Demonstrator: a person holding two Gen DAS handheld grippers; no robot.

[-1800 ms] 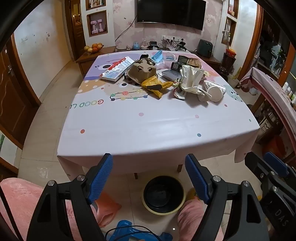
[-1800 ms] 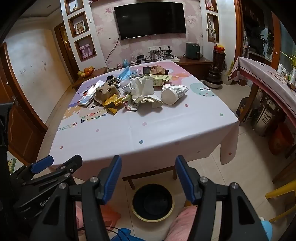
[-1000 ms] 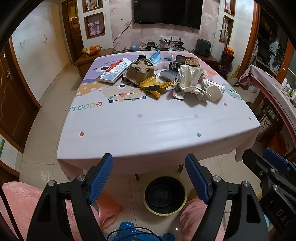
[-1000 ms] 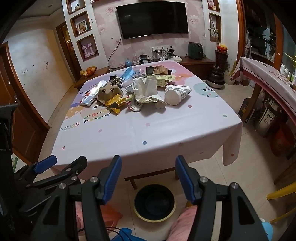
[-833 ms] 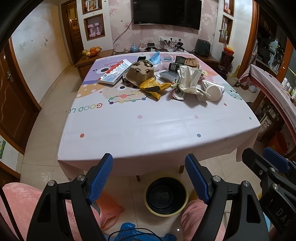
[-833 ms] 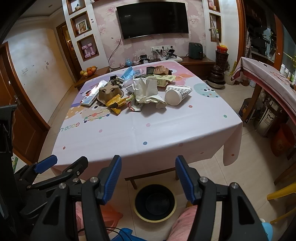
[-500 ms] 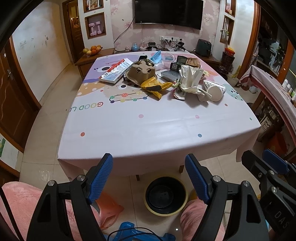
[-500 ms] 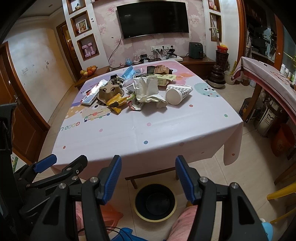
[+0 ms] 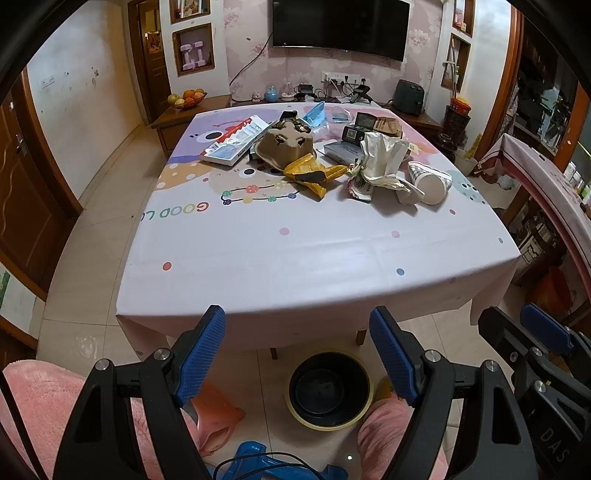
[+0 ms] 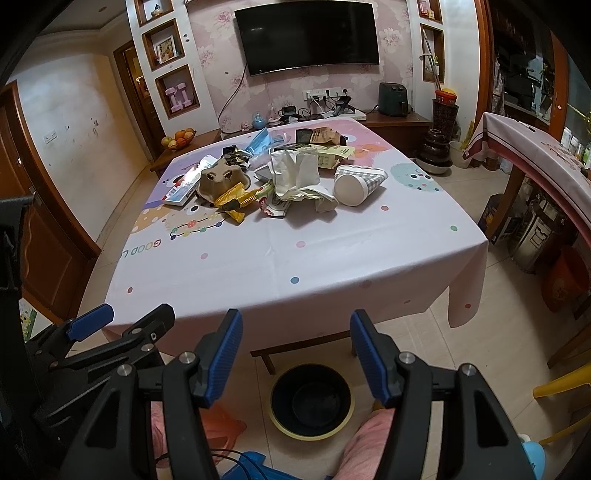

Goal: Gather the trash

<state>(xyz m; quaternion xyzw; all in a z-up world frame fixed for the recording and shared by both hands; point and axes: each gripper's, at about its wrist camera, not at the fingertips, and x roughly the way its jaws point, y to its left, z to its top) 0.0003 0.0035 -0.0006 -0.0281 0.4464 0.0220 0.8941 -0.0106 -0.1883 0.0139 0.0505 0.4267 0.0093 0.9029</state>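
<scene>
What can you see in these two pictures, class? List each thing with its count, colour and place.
Table: one, pale tablecloth with coloured dots, centre.
Paper cup: one, white and grey check, lying on its side, right of the pile.
Crumpled paper: one, white, beside the cup.
Yellow wrapper: one, mid-pile.
Egg carton: one, brown, behind the wrapper.
Bin: one, black with yellow rim, on the floor by the table's near edge.
Television: one, black, wall.
Left gripper: blue pads, open.
Right gripper: blue pads, open.

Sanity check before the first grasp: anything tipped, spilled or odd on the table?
The paper cup lies tipped on its side, mouth toward the camera, beside crumpled white paper in a litter pile at the far half of the table. No liquid visible. Both grippers, left and right, hang open, empty.
</scene>
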